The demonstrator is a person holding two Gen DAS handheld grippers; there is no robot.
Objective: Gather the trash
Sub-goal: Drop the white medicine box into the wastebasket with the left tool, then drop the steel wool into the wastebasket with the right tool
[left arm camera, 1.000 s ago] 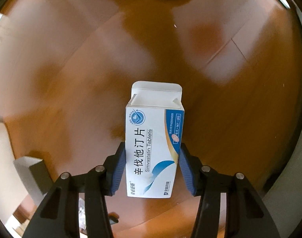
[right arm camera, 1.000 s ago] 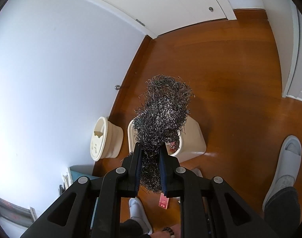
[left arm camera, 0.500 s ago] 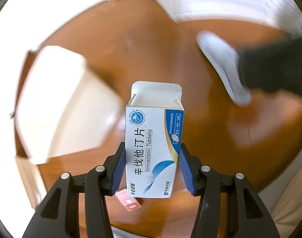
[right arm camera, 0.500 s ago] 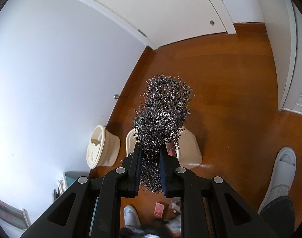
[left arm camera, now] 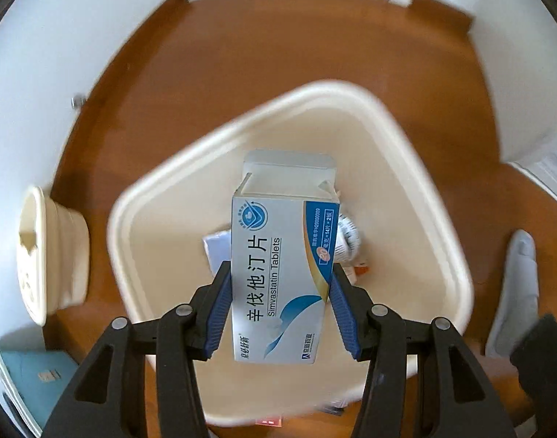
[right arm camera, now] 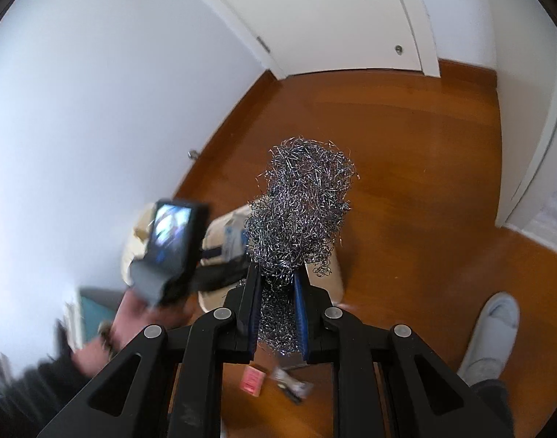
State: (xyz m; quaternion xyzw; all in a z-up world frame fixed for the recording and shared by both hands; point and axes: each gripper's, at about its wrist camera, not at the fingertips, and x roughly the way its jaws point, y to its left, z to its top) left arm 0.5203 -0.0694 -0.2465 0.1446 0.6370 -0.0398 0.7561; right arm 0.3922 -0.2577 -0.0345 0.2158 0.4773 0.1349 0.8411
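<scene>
Bin (left arm camera: 439,197) contents only under tablet box (left arm camera: 283,273)

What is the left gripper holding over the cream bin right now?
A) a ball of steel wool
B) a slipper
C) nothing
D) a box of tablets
D: the left gripper clamps a white-and-blue tablet box above the open bin.

A glossy printed cardboard box (left arm camera: 283,277) was seen between ribbed blue pads (left arm camera: 220,310), seemingly rubber, on matt black plastic fingers. The bin (left arm camera: 439,197) appeared as smooth cream plastic. A rough, shiny tangle of steel wool (right arm camera: 300,219) was shown. The floor (right arm camera: 417,153) was seen as polished, glossy wood.
</scene>
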